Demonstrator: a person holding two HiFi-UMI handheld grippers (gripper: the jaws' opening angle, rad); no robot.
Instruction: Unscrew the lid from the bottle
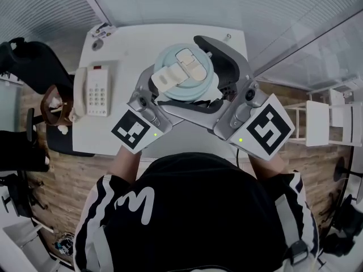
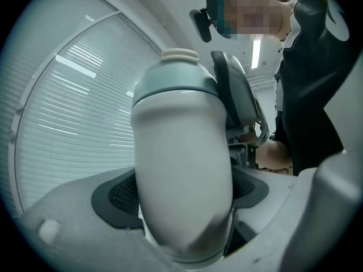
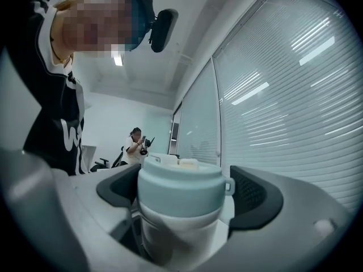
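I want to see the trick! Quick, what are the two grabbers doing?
Left gripper: closed on the white bottle.
Right gripper: closed on the teal lid.

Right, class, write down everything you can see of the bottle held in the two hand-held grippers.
The bottle has a smooth, rounded off-white body, plastic or coated metal by its look, and a pale blue-green lid, in place, with a cream flip cap and a small side loop. It is held roughly upright above the white table. The left hand-held gripper clamps the body; the right hand-held gripper closes round the lid.
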